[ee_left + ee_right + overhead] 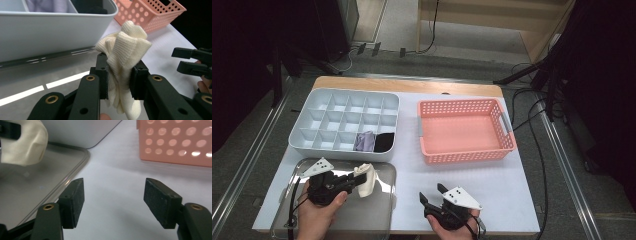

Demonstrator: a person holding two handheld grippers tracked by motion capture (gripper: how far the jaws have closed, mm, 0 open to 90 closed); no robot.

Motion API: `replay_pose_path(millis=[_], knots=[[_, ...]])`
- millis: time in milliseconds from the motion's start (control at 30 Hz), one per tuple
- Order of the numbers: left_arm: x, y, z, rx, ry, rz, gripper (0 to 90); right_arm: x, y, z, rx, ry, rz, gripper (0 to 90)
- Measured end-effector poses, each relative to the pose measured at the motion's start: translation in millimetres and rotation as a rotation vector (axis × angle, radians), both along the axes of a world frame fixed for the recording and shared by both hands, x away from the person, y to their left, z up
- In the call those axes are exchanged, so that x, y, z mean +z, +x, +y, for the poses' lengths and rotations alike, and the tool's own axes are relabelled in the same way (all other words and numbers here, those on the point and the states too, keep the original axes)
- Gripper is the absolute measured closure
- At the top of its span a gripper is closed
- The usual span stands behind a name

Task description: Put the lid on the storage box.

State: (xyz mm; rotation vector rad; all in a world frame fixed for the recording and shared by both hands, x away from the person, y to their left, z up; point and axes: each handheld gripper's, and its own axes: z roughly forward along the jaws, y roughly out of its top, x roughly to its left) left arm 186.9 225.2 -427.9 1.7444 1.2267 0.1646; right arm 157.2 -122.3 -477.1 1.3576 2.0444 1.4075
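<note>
A cream knitted sock (366,178) (125,52) is bunched between the pads of my left gripper (357,178) (119,75), which is shut on it above the steel tray (377,210). The same sock (25,143) hangs at the upper left of the right gripper view. My right gripper (432,197) (113,200) rests on the white table near the front edge, its jaws wide apart with nothing between them. The grey divided organiser (343,122) holds a lilac cloth (364,141) and a black cloth (384,142) in its front cells.
A pink perforated basket (467,131) (175,142) stands at the right, with nothing inside. The organiser's front wall (50,32) is just beyond the held sock. White table surface lies between the tray and the basket.
</note>
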Motion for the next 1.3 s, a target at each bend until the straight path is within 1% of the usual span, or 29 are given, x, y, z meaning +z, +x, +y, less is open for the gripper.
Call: replay_pose_path(millis=[133, 167, 367, 533, 667, 833, 967, 1033, 1167, 1233, 1300], knots=[[3.6, -1.0, 12.7, 0.017, -0.007, -0.01, 74.0, -2.2, 2.2, 4.7, 0.003, -0.018, 0.011, 29.8], [4.5, -1.1, 15.2, 0.019, -0.004, -0.009, 74.1, -2.8, 3.0, 5.5, 0.006, -0.021, 0.007, 29.7], [11.8, 0.2, 26.3, 0.037, 0.004, -0.02, 74.1, -3.3, 2.8, 11.3, 0.015, -0.03, 0.01, 29.5], [20.8, 4.2, 33.7, 0.059, 0.005, -0.034, 74.1, -3.8, 2.8, 11.2, 0.015, -0.032, 0.015, 29.3], [27.0, 9.5, 38.3, 0.075, 0.001, -0.039, 74.1, -4.5, 3.0, 11.5, 0.024, -0.031, 0.018, 29.6], [32.6, 16.9, 40.2, 0.079, 0.004, -0.044, 74.1, -6.2, 2.9, 13.5, 0.028, -0.039, 0.026, 29.7], [37.3, 22.5, 41.3, 0.081, -0.009, -0.045, 74.0, -7.7, 3.4, 14.0, 0.028, -0.042, 0.03, 29.9], [39.5, 26.1, 42.6, 0.083, -0.009, -0.05, 74.1, -8.1, 3.4, 14.3, 0.028, -0.045, 0.032, 29.9], [40.3, 35.1, 45.8, 0.101, -0.028, -0.051, 74.0, -9.5, 3.9, 15.4, 0.037, -0.039, 0.039, 30.5], [40.8, 39.4, 47.0, 0.099, -0.024, -0.055, 74.0, -10.6, 4.0, 16.4, 0.038, -0.043, 0.043, 30.6], [41.6, 43.5, 47.9, 0.111, -0.028, -0.054, 74.0, -11.7, 4.0, 17.0, 0.041, -0.047, 0.044, 30.8]])
